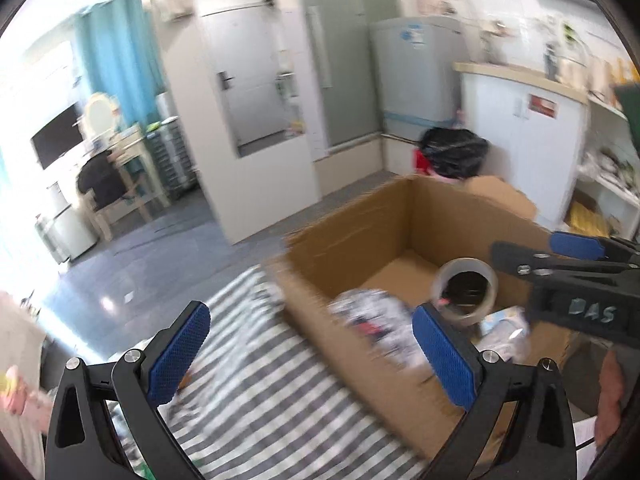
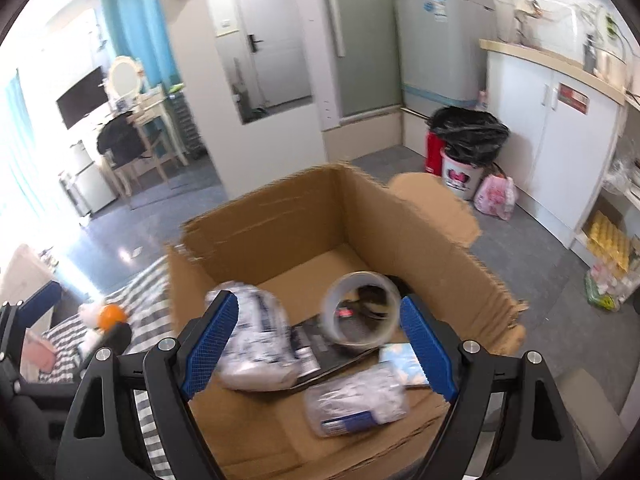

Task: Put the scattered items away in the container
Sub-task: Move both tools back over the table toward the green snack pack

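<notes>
Both grippers hang over the open cardboard box (image 2: 256,236), and each is spread with nothing between its pads: the left gripper (image 1: 310,354) above the box's near-left corner, the right gripper (image 2: 318,340) over its middle. A roll of tape (image 2: 362,312) appears caught in mid-drop inside the box, blurred, clear of the right gripper's pads. Already in the box lie a crinkled white packet (image 2: 256,344) toward the left wall, a clear bag of wipes (image 2: 356,404) near the front edge, a dark flat booklet (image 2: 320,352) and a pale blue pack (image 2: 402,360). So most of the tidying looks done. Still out on the striped bedcover (image 1: 256,392), left of the box, sit an orange ball (image 2: 111,315) and a pink item (image 2: 36,354), likely next
</notes>
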A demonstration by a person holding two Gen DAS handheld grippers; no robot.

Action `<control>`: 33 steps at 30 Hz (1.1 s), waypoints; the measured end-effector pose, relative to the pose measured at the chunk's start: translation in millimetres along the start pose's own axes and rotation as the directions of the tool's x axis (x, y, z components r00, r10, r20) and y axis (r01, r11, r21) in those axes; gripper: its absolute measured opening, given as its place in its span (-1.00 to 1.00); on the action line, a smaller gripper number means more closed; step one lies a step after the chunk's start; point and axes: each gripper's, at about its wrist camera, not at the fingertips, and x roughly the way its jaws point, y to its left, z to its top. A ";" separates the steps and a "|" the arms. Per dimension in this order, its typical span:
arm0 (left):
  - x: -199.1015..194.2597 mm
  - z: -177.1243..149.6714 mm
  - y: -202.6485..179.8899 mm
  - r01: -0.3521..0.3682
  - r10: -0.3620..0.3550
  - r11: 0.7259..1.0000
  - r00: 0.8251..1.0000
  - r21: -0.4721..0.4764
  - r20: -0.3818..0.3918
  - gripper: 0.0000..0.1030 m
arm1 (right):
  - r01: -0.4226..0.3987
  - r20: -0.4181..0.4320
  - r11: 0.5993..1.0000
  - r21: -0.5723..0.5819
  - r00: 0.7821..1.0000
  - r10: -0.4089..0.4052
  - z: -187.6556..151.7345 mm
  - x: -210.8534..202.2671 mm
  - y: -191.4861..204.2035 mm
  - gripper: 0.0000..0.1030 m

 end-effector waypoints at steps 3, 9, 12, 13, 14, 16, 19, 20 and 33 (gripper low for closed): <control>-15.9 -16.4 48.5 -0.091 0.090 0.993 0.996 -0.069 -0.008 1.00 | -0.044 0.007 0.998 -0.049 0.999 0.044 -6.1 -6.4 26.4 0.62; -37.7 -58.3 144.7 -0.210 0.192 0.955 0.976 -0.211 -0.099 1.00 | -0.153 0.000 0.974 -0.166 0.988 0.155 -26.4 -13.8 91.6 0.62; -48.6 -85.2 178.1 -0.250 0.221 0.933 0.965 -0.259 -0.138 1.00 | -0.206 -0.031 0.952 -0.224 0.978 0.205 -41.2 -10.9 124.5 0.62; -52.6 -95.3 187.9 -0.263 0.229 0.924 0.962 -0.278 -0.147 1.00 | -0.220 -0.044 0.947 -0.235 0.975 0.216 -46.4 -8.7 133.2 0.62; -55.3 -103.7 194.6 -0.271 0.234 0.917 0.960 -0.293 -0.155 1.00 | -0.235 -0.060 0.941 -0.244 0.972 0.227 -51.8 -5.3 142.8 0.62; -59.2 -123.2 203.1 -0.278 0.233 0.905 0.957 -0.322 -0.173 1.00 | -0.258 -0.088 0.932 -0.255 0.966 0.244 -59.4 1.6 159.5 0.62; -58.1 -148.1 204.0 -0.286 0.232 0.896 0.954 -0.339 -0.191 1.00 | -0.281 -0.117 0.921 -0.270 0.959 0.259 -66.5 10.0 180.1 0.62; -55.6 -156.3 201.1 -0.287 0.232 0.897 0.953 -0.337 -0.193 1.00 | -0.286 -0.122 0.916 -0.282 0.957 0.261 -68.3 11.9 188.3 0.62; -5.7 -187.1 183.9 -0.110 0.049 0.931 0.982 -0.349 -0.181 1.00 | -0.431 -0.346 0.840 -0.331 0.883 0.317 -93.7 82.9 275.2 0.61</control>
